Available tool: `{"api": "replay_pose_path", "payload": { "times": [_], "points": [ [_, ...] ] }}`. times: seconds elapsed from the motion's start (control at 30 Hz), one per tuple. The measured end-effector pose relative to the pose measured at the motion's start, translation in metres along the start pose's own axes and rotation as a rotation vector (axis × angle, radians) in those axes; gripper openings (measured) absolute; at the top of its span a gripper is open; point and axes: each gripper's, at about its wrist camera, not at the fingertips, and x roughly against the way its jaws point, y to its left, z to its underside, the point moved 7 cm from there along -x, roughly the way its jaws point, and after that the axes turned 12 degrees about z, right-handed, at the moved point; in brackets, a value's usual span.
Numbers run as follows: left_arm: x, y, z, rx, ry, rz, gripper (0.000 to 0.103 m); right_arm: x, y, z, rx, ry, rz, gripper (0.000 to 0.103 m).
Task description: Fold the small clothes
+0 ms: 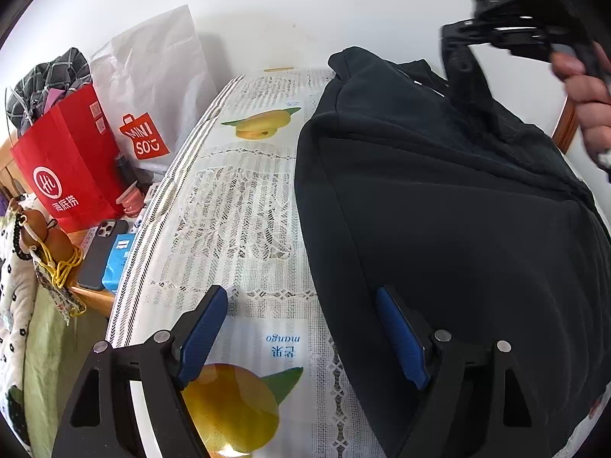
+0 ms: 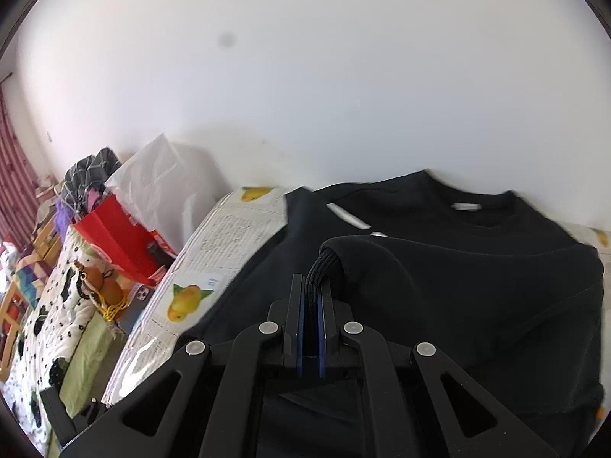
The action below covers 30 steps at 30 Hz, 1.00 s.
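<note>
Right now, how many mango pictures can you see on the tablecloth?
2 in the left wrist view: one mango picture at the far end beside the black sweatshirt, one mango print near the left gripper. The sweatshirt may hide others.

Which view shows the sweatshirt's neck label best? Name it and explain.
The right wrist view: the white neck label sits in plain sight inside the black sweatshirt collar. The left wrist view shows the sweatshirt's bulk, but the collar's inside, and so the label, cannot be seen.

A red paper bag (image 1: 72, 164) and a white Miniso bag (image 1: 152, 87) stood beside the mango-printed cloth (image 1: 236, 229), with a phone (image 1: 101, 255) nearby.
</note>
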Motion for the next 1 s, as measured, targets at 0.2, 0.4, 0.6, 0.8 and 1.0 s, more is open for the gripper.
{"api": "replay_pose_path", "payload": {
  "times": [0.2,0.4,0.6,0.8,1.0],
  "points": [
    [-0.001,-0.001,0.001,0.005,0.005,0.009,0.084,-0.064,0.026,0.000,-0.024,0.094,-0.016,0.011],
    [-0.002,-0.001,0.002,0.006,0.007,0.015,0.086,-0.085,0.019,0.012,-0.035,0.131,-0.078,0.046],
    [-0.002,-0.001,0.002,0.006,0.007,0.017,0.087,-0.056,-0.040,0.040,-0.003,0.087,0.071,0.046],
    [0.003,-0.008,0.005,-0.016,0.005,0.047,0.085,0.002,-0.141,0.099,-0.014,0.079,0.316,0.046],
    [0.016,-0.031,0.024,-0.034,0.027,0.098,0.073,0.080,-0.253,0.179,-0.076,0.080,0.570,0.046]
  ]
}}
